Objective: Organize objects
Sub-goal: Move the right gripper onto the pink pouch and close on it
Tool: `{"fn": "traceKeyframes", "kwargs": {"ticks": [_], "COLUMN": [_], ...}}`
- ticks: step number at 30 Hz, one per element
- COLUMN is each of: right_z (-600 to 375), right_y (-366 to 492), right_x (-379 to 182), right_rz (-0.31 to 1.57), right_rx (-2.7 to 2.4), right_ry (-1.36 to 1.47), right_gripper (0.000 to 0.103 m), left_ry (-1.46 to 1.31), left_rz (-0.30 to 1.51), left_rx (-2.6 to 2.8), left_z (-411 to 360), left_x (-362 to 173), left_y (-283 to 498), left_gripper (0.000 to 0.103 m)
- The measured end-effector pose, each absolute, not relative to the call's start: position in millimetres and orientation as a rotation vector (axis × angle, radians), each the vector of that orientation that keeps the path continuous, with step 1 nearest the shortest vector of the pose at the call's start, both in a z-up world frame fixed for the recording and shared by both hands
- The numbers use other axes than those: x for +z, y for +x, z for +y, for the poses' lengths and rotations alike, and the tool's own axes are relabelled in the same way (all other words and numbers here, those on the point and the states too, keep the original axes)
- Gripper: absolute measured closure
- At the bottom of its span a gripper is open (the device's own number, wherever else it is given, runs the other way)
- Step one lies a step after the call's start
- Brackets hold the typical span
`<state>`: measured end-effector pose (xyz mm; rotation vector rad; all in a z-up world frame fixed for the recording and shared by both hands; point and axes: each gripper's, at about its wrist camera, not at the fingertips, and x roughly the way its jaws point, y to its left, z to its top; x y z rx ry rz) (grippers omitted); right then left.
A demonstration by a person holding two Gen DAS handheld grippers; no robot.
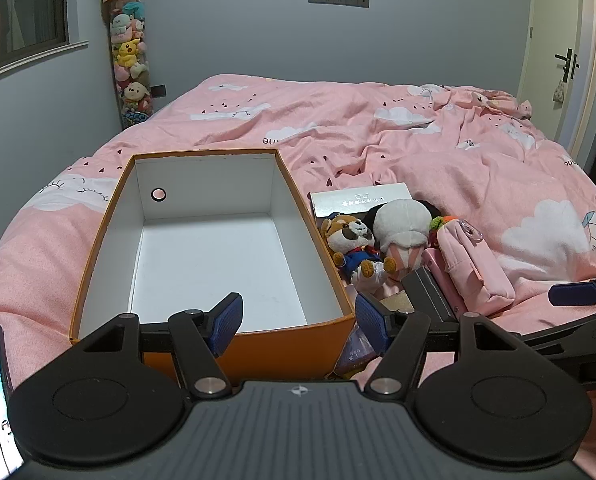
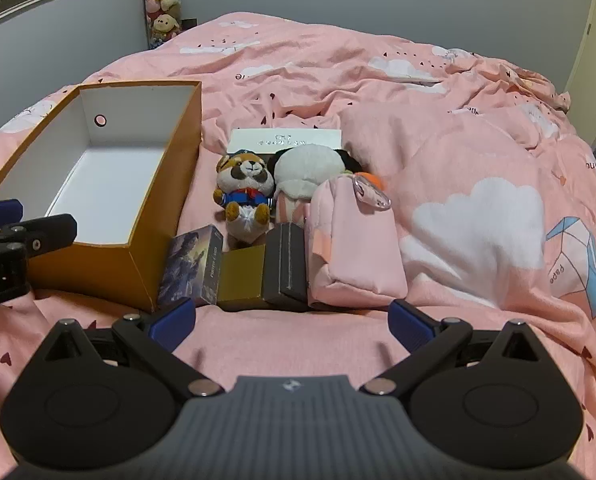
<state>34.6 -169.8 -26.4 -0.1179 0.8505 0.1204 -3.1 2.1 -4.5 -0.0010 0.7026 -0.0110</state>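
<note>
Your right gripper (image 2: 291, 322) has its fingers spread fully apart with nothing between them, hovering over bare pink duvet (image 2: 478, 80) at the bottom centre of the right wrist view. Directly above that gap, just beyond the fingertips, lies the row of small items: a purple card box (image 2: 191, 266), a gold box (image 2: 241, 276) and a dark grey case (image 2: 287, 264), packed side by side and touching, with a pink pouch (image 2: 354, 240) to their right. The case's long axis runs away from you, roughly in line with the fingers, so I judge a straight push forward would straddle it.

Your left gripper (image 1: 298, 322) also stands wide apart and empty, its pads hanging over the near wall of the orange box (image 1: 257, 356). That box sits in the centre left of the left wrist view, lid off, white inside and holding nothing, long axis pointing away from you.

Behind the row sit a red panda plush (image 2: 243, 192) in a blue uniform and a white and black plush (image 2: 306, 168), with a white flat box (image 2: 285, 140) further up the frame.

Your right hand is plainly nearer the clutter; the left is nearer the orange box, which lies to the left of everything you must gather.
</note>
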Motion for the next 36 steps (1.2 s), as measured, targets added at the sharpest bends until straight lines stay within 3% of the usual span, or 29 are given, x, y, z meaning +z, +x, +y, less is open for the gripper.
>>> {"fn": "traceKeyframes", "kwargs": {"ticks": [20,26,28,30,36], "right_z": [-174,-189,-194,-199,-196], "right_y": [38,45,49,54,78], "right_x": [-29,-29,-27,-25,-26], "right_rz": [0.872,0.891,0.895,0.895,0.896], "right_rx": [0.111,0.085,0.084,0.082,0.084], "right_ry": [-0.094,-0.04,-0.019,-0.01,-0.066], "right_gripper": [0.002,0.023,0.031,0.033,0.037], "left_ry": [0.006,0.046,0.051,0.043,0.047], "left_rz": [0.717,0.701,0.699,0.707,0.726], "left_rx": [-0.023,-0.081,-0.113,-0.141,-0.199], "left_z": [1,-9,-13,-17,-32], "left_x": [-8,-3,0,2,4], "left_y": [-2,3,7,13,38], "left_gripper": [0.027,0.027,0.033,0.038,0.038]}}
